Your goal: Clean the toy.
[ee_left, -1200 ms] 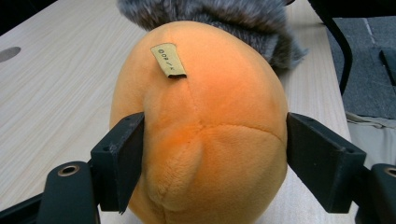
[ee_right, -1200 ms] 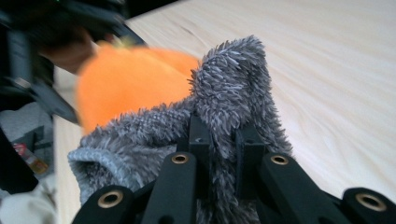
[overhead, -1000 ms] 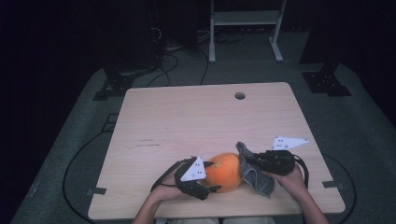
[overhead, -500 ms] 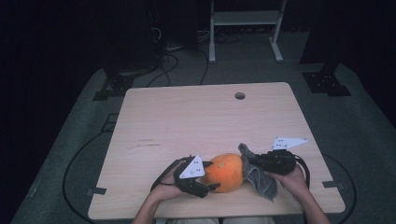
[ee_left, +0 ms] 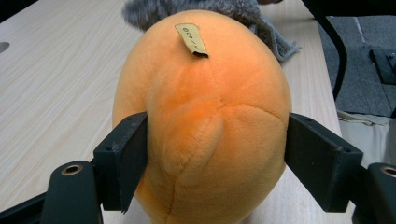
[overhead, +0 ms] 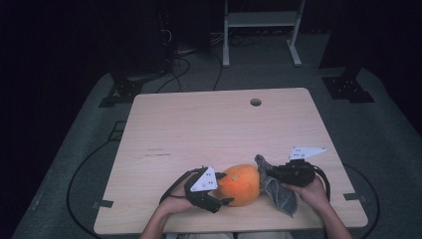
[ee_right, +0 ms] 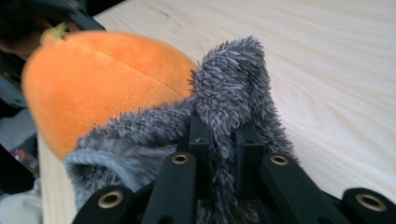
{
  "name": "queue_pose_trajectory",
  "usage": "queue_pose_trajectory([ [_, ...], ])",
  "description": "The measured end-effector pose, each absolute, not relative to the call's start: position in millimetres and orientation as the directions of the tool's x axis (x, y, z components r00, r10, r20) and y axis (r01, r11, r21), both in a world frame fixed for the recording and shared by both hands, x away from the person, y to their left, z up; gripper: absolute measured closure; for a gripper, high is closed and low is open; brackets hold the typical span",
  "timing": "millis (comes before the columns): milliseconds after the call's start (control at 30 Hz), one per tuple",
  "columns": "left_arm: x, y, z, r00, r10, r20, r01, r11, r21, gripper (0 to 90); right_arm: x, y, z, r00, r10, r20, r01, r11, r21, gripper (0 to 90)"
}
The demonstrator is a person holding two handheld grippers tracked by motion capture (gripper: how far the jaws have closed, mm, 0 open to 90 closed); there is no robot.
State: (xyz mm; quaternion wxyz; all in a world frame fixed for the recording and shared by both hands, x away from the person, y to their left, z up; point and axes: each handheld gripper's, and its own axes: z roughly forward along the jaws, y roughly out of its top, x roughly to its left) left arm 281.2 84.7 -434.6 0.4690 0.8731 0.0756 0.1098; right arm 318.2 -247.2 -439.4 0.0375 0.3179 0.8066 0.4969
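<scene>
The high view looks forward and down from above the person's side, taking in the whole surface from some way off. The left gripper view rides low on the left hand-held gripper, facing along its jaws, very close to the orange plush straight ahead. The right gripper view sits on the right hand-held gripper, equally close, facing the grey cloth at its tips. All three share the plush, cloth and wood.

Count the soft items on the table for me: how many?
2. An orange plush toy lies near the table's front edge between the left gripper's jaws. A grey fuzzy cloth is pinched in the right gripper's jaws, against the toy's right side.
</scene>
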Motion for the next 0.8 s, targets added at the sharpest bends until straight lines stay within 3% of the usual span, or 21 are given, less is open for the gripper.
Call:
queue_pose_trajectory([
  [167,282.1,85.6,-435.3,0.967,0.229,0.115,0.032,-0.552,0.833,24.3,316.2,-241.9,-430.9,-0.825,0.499,0.266,0.43,0.248,0.868,80.1],
  [467,282.6,88.2,-435.8,0.966,0.232,0.114,0.037,-0.56,0.828,24.2,319.1,-245.0,-443.7,-0.79,0.551,0.269,0.489,0.302,0.818,80.1],
  [600,282.4,85.3,-435.4,0.964,0.234,0.124,0.029,-0.559,0.829,24.4,310.5,-244.2,-421.9,-0.818,0.52,0.245,0.422,0.255,0.87,80.1],
  [800,281.0,78.7,-435.0,0.961,0.235,0.142,0.015,-0.562,0.827,25.4,297.2,-217.2,-400.8,-0.878,0.439,0.192,0.336,0.279,0.9,80.1],
])
